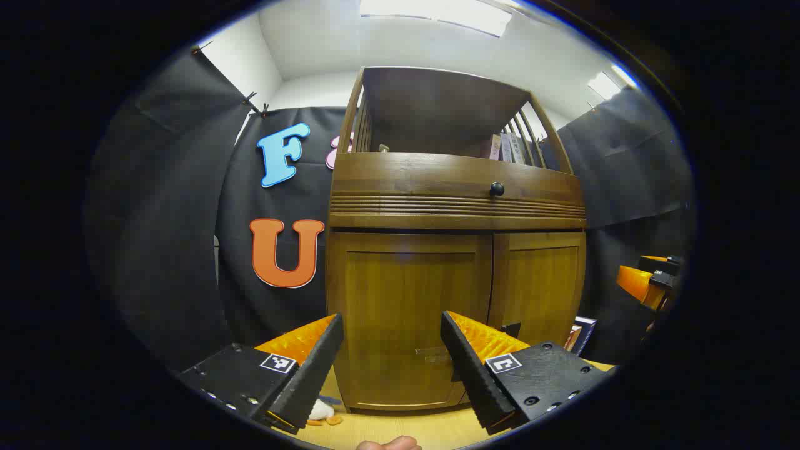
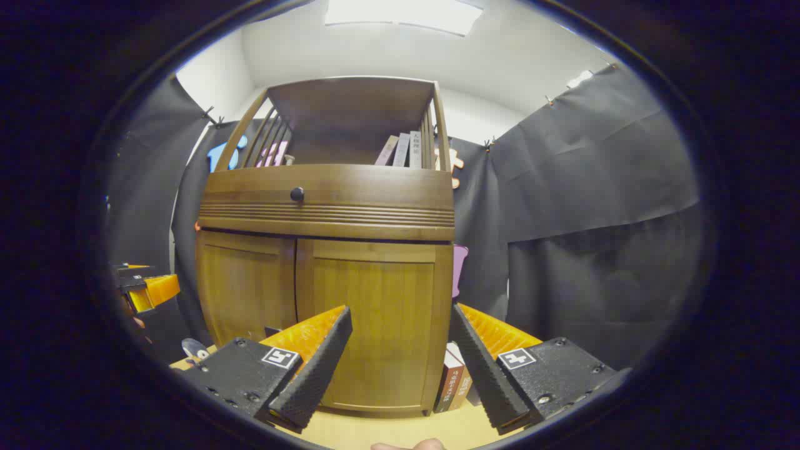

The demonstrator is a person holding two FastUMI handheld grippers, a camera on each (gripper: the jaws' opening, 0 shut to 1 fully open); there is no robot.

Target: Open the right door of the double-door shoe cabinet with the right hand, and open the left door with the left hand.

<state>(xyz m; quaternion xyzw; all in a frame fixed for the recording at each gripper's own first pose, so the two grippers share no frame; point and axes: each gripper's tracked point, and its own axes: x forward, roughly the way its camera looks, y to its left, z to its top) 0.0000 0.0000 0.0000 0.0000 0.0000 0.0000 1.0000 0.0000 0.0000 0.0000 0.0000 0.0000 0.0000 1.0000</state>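
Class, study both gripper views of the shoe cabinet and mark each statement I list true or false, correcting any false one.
1. Both cabinet doors, left door and right door, are closed. True.
2. The left gripper is shut on a door. False: it is open, holding nothing.
3. Books stand on the upper shelf. True.
4. The drawer has two knobs. False: one round knob.
5. The right gripper is open. True.

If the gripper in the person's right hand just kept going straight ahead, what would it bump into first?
Most likely the cabinet's right door. The right gripper has its fingers open and aimed at that closed panel, with nothing visible in between. How far off the door is cannot be told from the right gripper view.
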